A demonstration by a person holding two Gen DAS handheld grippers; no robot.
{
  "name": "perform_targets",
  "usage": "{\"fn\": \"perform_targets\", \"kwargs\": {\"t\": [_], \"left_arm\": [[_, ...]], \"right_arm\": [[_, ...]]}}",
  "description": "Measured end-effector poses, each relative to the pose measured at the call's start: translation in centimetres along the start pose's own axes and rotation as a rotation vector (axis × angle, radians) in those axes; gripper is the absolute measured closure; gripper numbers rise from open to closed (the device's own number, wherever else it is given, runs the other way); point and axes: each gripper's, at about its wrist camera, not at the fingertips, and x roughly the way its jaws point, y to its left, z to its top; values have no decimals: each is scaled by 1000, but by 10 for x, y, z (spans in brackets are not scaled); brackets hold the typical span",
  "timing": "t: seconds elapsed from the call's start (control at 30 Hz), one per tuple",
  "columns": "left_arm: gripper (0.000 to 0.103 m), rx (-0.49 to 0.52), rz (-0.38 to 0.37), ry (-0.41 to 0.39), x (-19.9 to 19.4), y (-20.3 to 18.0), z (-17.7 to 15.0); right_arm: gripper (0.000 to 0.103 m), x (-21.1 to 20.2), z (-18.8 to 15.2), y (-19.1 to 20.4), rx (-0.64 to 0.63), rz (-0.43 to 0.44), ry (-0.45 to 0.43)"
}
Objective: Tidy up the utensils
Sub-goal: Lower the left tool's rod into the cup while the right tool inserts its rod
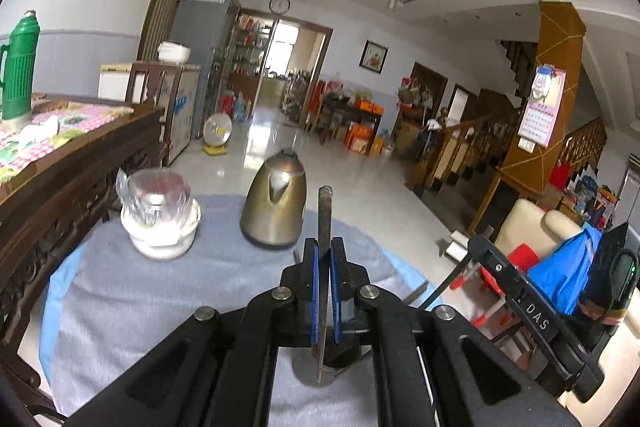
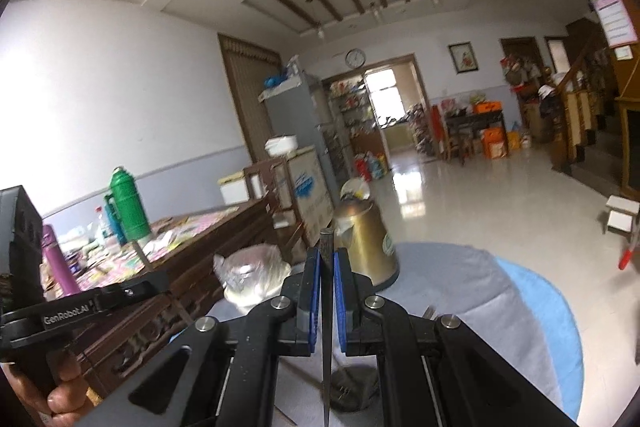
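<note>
1. Left gripper (image 1: 324, 255): jaws closed on a thin dark utensil (image 1: 323, 223) that stands upright between the blue pads (image 1: 314, 291), its top poking above them and its lower end hanging over a round holder (image 1: 320, 371) on the table.
2. Right gripper (image 2: 327, 267): jaws likewise clamped on a second slim utensil (image 2: 327, 247), with its tip pointing down at 6 o'clock toward a dark holder (image 2: 352, 387) on the cloth.
3. Risk: both pieces are narrow and pinched at one small patch. A tilt of the wrist could let either swivel or slip out and drop beside the holder.
4. Risk: the grippers are close side by side, so bringing both in at once could knock them together.
5. Risk: the kettle (image 1: 276, 207) at 12 o'clock and the wrapped bowl (image 1: 160, 223) at 10 o'clock stand near; a forward swing could tip them.
6. Room: the table (image 1: 120, 307) has bare cloth at 8 o'clock. Its round edge falls away at 3 o'clock, so anything dropped there likely hits the floor.
</note>
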Motion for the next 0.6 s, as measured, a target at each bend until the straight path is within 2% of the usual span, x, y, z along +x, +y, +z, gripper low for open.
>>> {"fn": "perform_targets", "kwargs": {"t": [0.23, 0.43, 0.6], "left_arm": [[97, -9, -2, -80, 9, -8, 5], [97, -15, 8, -108, 25, -13, -8], [97, 0, 14, -101, 37, -21, -22]], "right_arm": [[96, 1, 5, -7, 4, -71, -86], [96, 12, -5, -13, 13, -87, -61], [96, 11, -10, -14, -3, -94, -55]]}}
